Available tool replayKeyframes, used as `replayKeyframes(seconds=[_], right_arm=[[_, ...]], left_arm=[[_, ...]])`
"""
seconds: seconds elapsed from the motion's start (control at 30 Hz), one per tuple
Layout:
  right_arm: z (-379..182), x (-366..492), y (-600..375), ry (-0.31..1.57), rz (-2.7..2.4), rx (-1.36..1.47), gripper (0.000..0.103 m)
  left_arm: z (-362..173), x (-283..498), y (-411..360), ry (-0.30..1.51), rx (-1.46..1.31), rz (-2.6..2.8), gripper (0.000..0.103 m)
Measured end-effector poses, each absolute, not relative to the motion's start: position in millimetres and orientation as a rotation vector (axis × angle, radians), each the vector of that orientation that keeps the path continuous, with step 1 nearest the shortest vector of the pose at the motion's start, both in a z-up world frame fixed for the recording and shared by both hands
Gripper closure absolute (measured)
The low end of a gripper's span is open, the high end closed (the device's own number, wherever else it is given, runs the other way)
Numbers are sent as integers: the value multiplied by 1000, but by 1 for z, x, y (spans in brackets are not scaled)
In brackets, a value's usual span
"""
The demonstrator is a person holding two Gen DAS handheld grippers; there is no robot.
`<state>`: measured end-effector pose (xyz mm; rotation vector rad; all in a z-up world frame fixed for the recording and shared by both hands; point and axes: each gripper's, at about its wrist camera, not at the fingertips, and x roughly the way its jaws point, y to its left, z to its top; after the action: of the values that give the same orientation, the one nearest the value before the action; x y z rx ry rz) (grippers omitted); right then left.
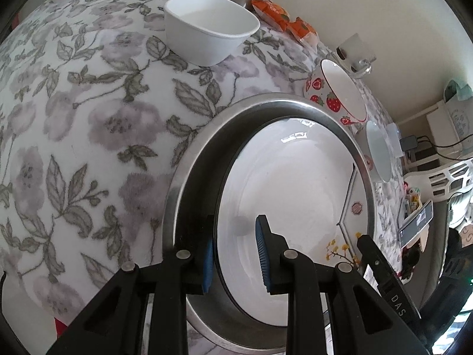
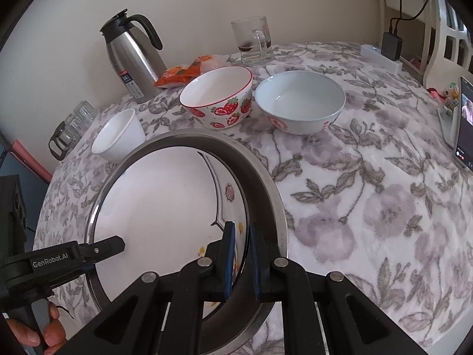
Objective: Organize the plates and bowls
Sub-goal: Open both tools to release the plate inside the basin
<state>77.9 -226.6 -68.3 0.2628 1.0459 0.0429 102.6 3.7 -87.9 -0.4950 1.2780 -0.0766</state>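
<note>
A white plate (image 1: 283, 183) with a small flower print lies tilted inside a steel pan (image 1: 195, 159) on the flowered tablecloth. My left gripper (image 1: 236, 254) straddles the plate's left rim with a clear gap between its blue pads. My right gripper (image 2: 242, 263) is closed on the plate's (image 2: 159, 207) right rim inside the pan (image 2: 266, 183). Behind stand a strawberry bowl (image 2: 220, 102), a pale blue bowl (image 2: 298, 102) and a small white bowl (image 2: 119, 136). The small white bowl (image 1: 210, 26) and strawberry bowl (image 1: 340, 91) also show in the left wrist view.
A steel thermos jug (image 2: 133, 50), orange snack packets (image 2: 183, 72) and a glass mug (image 2: 254, 40) stand along the back wall. Glass tumblers (image 2: 74, 127) sit at the far left edge. A phone (image 2: 464, 124) leans at the right edge.
</note>
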Motion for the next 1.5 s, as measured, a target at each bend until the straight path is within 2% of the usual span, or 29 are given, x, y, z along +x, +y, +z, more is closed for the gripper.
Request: replayKeyframes(seconds=[0.4, 0.57, 1.07, 1.13, 1.2, 1.4, 1.43, 1.47, 1.5], right_arm=[[-68, 77, -227, 1047, 40, 262, 89], [-67, 76, -225, 1044, 36, 255, 89], [-44, 70, -224, 933, 57, 246, 89], [-44, 70, -220, 933, 70, 235, 89], [-44, 71, -217, 933, 73, 216, 89], [-42, 70, -214, 920, 52, 179, 57], [-42, 70, -214, 916, 48, 172, 48], [-41, 70, -214, 912, 43, 166, 41], [-41, 69, -213, 907, 36, 157, 40]], left_arm=[[-88, 103, 1, 1288, -481, -71, 74], [-78, 100, 4, 1245, -463, -71, 63], [-46, 95, 5, 1093, -374, -17, 62], [-43, 95, 4, 1081, -338, 14, 58], [-42, 95, 6, 1078, -320, 40, 44], [-42, 95, 9, 1081, -289, 88, 39], [-42, 94, 8, 1079, -285, 92, 38], [-42, 95, 8, 1076, -277, 99, 33], [-42, 95, 8, 1075, -266, 107, 25]])
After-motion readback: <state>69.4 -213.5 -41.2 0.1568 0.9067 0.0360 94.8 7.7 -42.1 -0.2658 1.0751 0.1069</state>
